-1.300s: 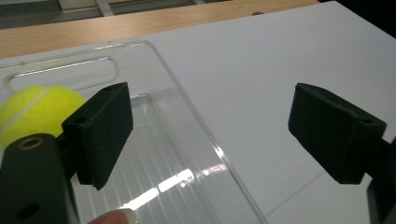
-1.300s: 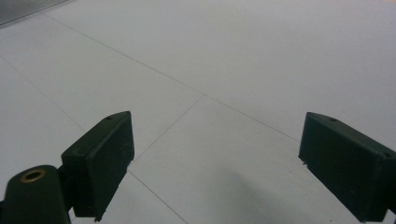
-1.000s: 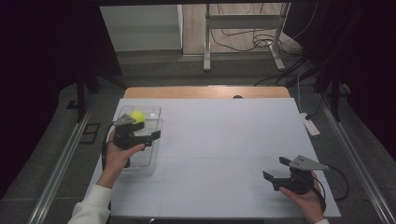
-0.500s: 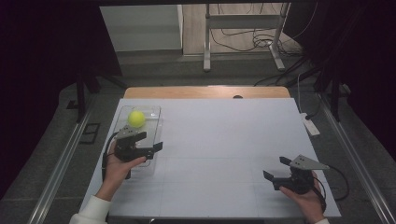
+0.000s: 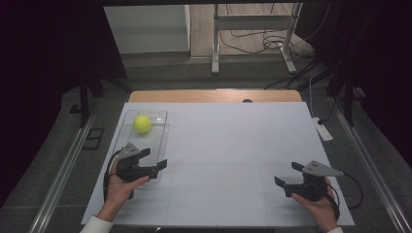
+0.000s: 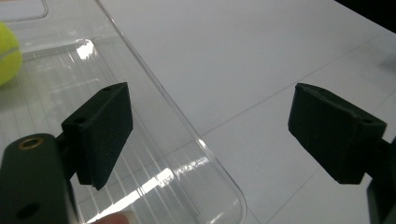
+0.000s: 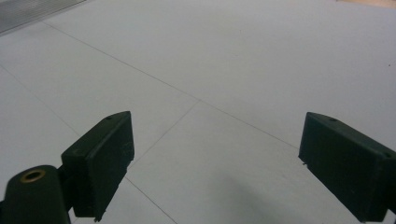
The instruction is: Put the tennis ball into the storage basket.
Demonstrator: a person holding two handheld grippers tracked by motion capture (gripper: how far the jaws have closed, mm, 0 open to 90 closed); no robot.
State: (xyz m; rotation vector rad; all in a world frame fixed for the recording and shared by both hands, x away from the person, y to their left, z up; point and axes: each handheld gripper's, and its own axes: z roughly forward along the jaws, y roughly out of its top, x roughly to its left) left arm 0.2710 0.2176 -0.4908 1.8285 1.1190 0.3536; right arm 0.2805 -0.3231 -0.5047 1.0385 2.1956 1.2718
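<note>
left gripper [image 5: 153, 162] is hovering with jaws wide apart and nothing between them, over the near end of the tray [image 5: 163, 127] | ball [image 5: 142, 123] is lying in the tray's far end, ahead of it, well apart | right gripper [image 5: 289, 174] is resting over the desk [image 5: 233, 145], also gaping, holding nothing

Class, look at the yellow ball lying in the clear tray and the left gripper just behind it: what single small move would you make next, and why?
Probably draw the left gripper a little further toward the person and rest it on the table. Its jaws stand wide open with nothing between them, and the yellow ball already lies in the far end of the clear tray, apart from the gripper, so the placing looks done.
</note>
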